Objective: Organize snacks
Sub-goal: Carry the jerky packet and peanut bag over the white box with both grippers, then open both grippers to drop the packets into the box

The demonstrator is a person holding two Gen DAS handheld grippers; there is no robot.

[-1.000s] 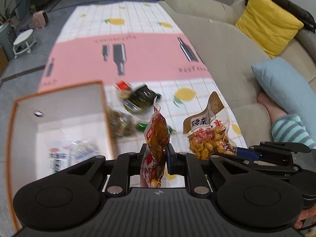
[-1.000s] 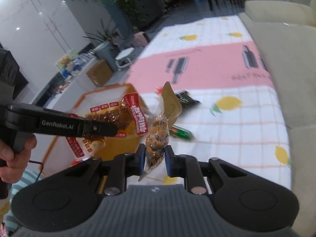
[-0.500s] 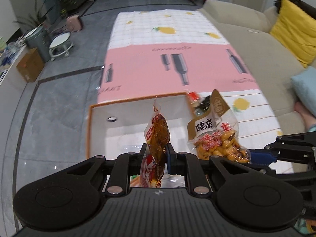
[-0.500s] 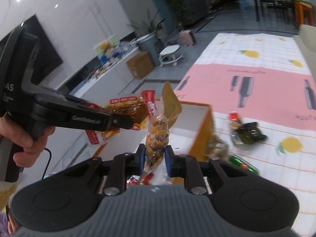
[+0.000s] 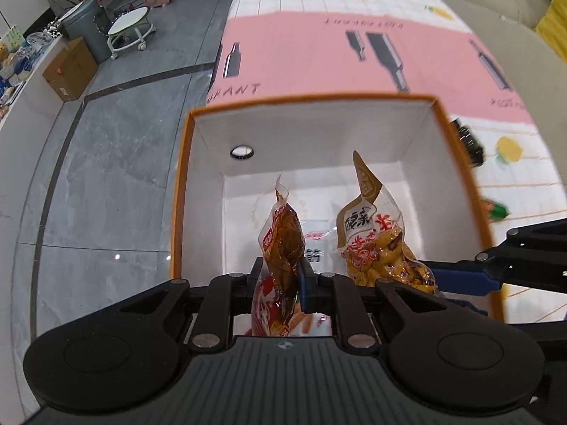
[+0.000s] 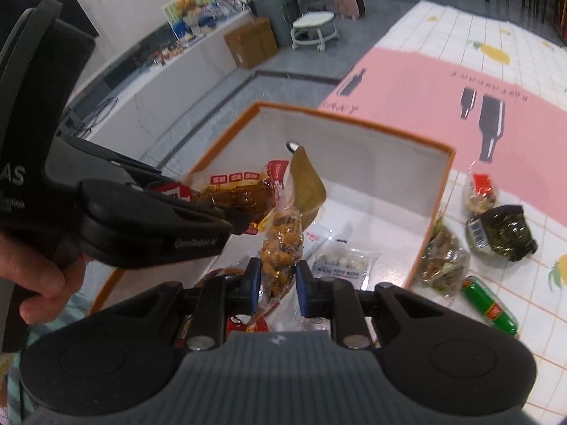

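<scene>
Two snack bags are up in the air over the box (image 5: 184, 191), and we have one in each tong. Our left gripper (image 5: 280, 279) is squeezed tight on the brown snack bag (image 5: 283, 244). Our right gripper (image 6: 278, 279) is squeezed tight on the yellow nut bag (image 6: 281, 244). Both bags hang above the open white inside of the box, not yet dropped.

Some of the job looks done. We can see a white packet (image 6: 340, 262) lying flat on the box floor, at about 3 o'clock from the nut bag in the right wrist view, plus a bit of red wrapper down low near the tongs. We cannot tell how many more are under there.

Some is left. Outside the box, at about 3 o'clock from it, four snacks wait on the checked cloth (image 6: 531, 304): a dark green seaweed pack (image 6: 503, 233), a clear bag of brownish bits (image 6: 443, 262), a green sausage stick (image 6: 489, 304) and a small bag with a red label (image 6: 482, 191). We think letting go of our two bags comes next, then those four.

In the left wrist view the brown bag stands long-ways up, its top pointing to 12 o'clock. The nut bag's pointed corner tips toward 11 o'clock.
</scene>
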